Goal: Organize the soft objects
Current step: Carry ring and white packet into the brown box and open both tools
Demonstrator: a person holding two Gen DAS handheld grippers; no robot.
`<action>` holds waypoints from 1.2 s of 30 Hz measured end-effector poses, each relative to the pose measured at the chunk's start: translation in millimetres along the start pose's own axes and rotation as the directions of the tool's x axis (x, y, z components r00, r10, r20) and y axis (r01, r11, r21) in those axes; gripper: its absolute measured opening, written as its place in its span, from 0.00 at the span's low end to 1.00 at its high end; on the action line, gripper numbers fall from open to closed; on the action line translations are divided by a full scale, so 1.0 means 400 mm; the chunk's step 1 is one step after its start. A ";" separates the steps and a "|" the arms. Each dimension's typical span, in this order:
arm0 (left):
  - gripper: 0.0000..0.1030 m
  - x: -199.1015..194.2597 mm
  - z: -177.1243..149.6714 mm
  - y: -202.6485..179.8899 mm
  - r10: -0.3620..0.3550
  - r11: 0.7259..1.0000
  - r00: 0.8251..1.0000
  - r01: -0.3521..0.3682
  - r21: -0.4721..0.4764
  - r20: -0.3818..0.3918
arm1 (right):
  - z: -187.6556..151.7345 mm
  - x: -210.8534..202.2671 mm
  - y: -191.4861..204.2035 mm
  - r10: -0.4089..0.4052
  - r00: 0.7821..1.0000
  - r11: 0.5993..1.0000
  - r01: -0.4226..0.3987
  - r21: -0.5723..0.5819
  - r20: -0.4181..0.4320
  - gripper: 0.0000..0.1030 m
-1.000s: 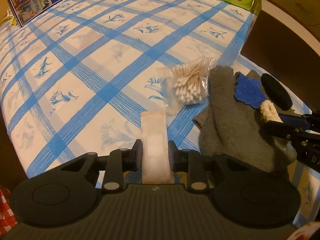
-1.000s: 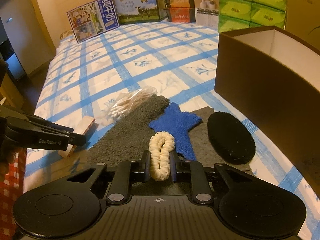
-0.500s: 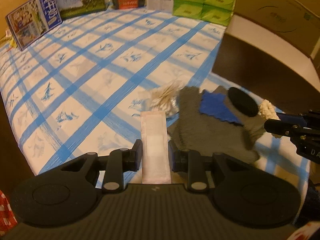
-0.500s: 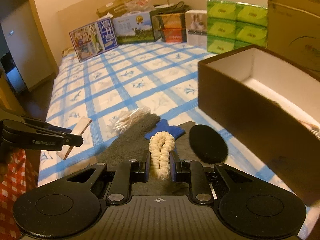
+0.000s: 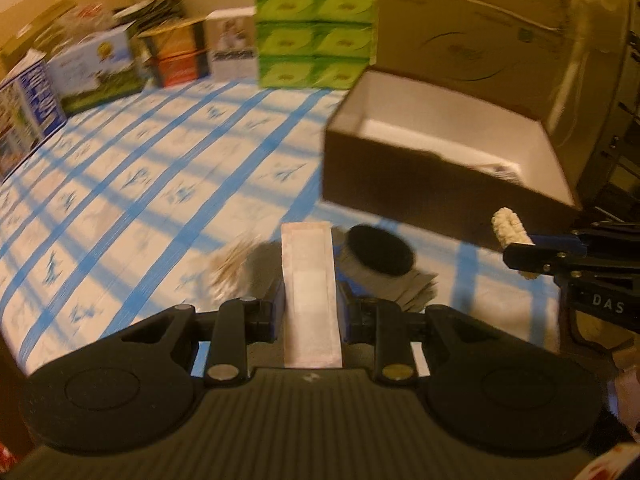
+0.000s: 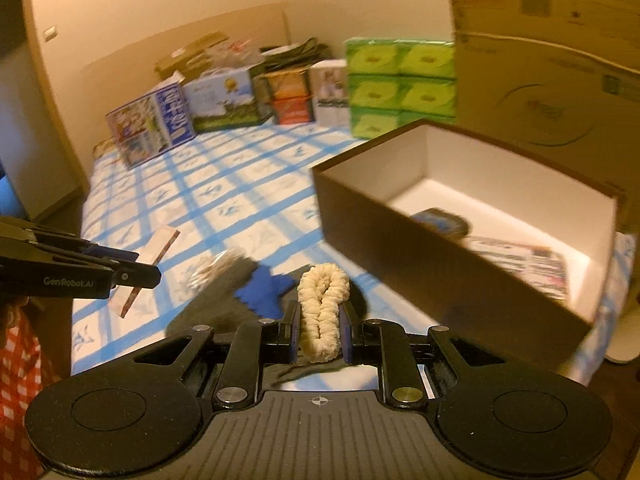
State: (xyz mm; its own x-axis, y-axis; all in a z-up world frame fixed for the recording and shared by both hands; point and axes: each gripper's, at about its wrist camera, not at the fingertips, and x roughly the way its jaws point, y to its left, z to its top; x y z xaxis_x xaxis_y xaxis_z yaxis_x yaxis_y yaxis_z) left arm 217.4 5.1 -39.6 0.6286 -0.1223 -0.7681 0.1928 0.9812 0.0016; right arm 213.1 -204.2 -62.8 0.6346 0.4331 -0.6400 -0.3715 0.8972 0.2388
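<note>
Left tongs (image 5: pixel 308 308): pinching a flat white packet (image 5: pixel 309 280) that stands up between the pads, held above the bed.
Right tongs (image 6: pixel 320 320): pinching a cream fluffy loop (image 6: pixel 322 308), also lifted off the bed; in the left wrist view they show at the right edge with the loop's end sticking out.
Bed (image 6: pixel 224 200): blue-and-white checked sheet with a small flower print.
Pile under the tongs: a grey towel (image 6: pixel 218 300) lies flat on the sheet, with a blue star-shaped cloth (image 6: pixel 264 290) and a round black pad (image 5: pixel 380 250) on it; a clear bag of cotton swabs (image 5: pixel 232 262) lies just beside the towel's far edge, blurred.
Brown box (image 6: pixel 420 264): open, white inside, on the bed beyond the pile; a dark round thing and some printed sheets lie on its floor.
Far end of bed: green tissue packs (image 5: pixel 316 36) stacked beside a row of printed cartons (image 6: pixel 180 116) along the headboard.
Large cardboard carton (image 6: pixel 540 60): stands behind the brown box.
</note>
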 end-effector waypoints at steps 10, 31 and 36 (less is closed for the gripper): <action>0.24 0.038 0.111 -0.161 -0.112 0.988 0.993 0.106 0.113 0.040 | 0.032 -0.070 -0.108 -0.100 0.994 0.993 0.097 0.062 0.042 0.20; 0.24 0.275 0.351 -0.405 -0.233 0.938 0.972 0.232 0.256 -0.026 | 0.109 -0.010 -0.344 -0.250 0.968 0.959 0.246 0.143 0.012 0.20; 0.24 0.333 0.370 -0.418 -0.222 0.934 0.973 0.230 0.274 -0.058 | 0.120 0.026 -0.383 -0.262 0.965 0.953 0.260 0.155 -0.006 0.20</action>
State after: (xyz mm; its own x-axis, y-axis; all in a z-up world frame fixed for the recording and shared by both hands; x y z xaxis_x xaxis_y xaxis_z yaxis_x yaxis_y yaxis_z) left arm 380.3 -197.3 -47.5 0.5255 -0.3286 -0.7848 0.5305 0.8477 0.0002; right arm 309.3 -332.9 -70.9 0.7058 0.1822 -0.6846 -0.0839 0.9811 0.1746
